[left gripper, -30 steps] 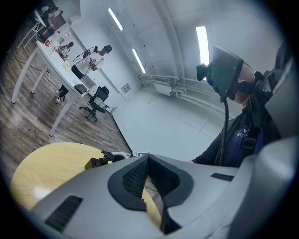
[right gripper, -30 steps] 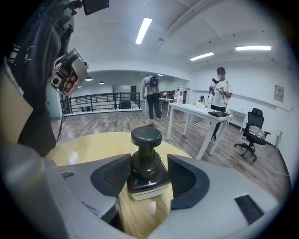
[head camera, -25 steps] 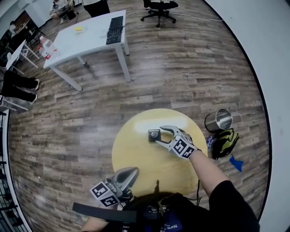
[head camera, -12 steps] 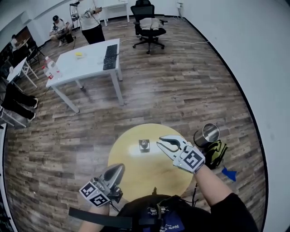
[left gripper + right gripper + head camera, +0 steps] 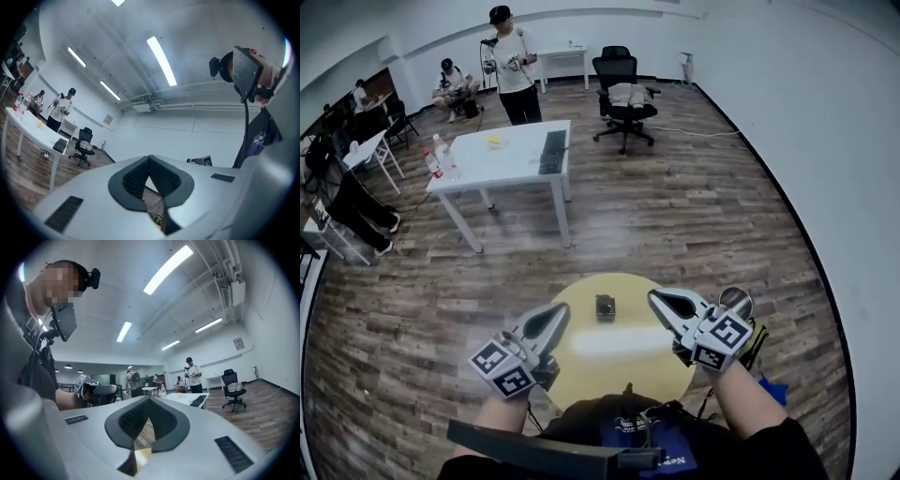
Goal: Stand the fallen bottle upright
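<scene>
Bottle [image 5: 606, 307]: upright, mid-table [image 5: 619, 354]; task apparently complete. Left gripper [image 5: 555, 317]: shut, empty; right gripper [image 5: 664, 300]: jaws just closed, empty; next: nothing.

White walls [image 5: 797, 122] enclose wood floor [image 5: 694, 225], white desk [image 5: 502, 161], office chair [image 5: 623, 92].

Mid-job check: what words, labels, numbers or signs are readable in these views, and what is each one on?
Nothing reads clearly.
Shirt print: white letters, too blurred to read.
Wall sign: too small to read.
Bottle: no label legible.
Cube on left gripper and cube on right gripper: square markers only, no words.
</scene>
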`<state>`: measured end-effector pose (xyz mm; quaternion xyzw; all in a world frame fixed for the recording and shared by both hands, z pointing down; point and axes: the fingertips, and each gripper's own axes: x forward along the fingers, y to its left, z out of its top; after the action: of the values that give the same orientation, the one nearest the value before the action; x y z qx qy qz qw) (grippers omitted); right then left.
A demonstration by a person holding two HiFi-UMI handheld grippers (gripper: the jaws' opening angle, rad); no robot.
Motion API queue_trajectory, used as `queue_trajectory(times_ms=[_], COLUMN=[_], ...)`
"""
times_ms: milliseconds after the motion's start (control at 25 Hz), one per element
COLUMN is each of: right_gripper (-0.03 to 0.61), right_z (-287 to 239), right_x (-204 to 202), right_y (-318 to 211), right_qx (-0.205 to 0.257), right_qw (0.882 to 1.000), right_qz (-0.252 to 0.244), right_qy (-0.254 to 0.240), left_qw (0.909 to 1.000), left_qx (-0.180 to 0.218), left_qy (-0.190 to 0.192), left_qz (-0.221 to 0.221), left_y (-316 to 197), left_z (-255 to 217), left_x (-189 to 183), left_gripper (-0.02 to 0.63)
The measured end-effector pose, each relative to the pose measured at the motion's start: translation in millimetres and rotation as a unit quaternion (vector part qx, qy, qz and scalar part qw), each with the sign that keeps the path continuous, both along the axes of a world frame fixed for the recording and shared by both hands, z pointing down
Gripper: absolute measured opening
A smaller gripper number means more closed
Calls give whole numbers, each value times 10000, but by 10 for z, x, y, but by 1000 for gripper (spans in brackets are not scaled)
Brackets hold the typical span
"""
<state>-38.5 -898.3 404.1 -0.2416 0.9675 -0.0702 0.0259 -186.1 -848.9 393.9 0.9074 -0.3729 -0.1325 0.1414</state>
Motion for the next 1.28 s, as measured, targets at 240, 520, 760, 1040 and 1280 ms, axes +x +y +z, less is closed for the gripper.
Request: queue_trajectory(times_ms=[240, 520, 760, 1040, 1280], right_gripper=[14, 11, 11, 11, 11], right_z=[-21, 58, 103, 135, 163], right_x=[55, 191, 120, 56, 116], right_y=[365, 557, 679, 664, 704], right_qx=[-465, -393, -314, -308, -313], right_qw=[9984, 9992, 9995, 9993, 9993], right_qz=[-45, -29, -71, -137, -136], right_qy=[-316, -55, 73, 137, 159], left_qw=[9995, 9985, 9985, 9986, 9987], left_qx=[137, 73, 13, 4, -30], left_qy=[-292, -551, -538, -531, -503], left_qz=[27, -4, -36, -30, -3], left_y=[277, 506, 655, 639, 675], left_z=[-155, -42, -40, -8, 22], left_x=[36, 99, 54, 5, 73], left_gripper=[3, 3, 3, 3, 3])
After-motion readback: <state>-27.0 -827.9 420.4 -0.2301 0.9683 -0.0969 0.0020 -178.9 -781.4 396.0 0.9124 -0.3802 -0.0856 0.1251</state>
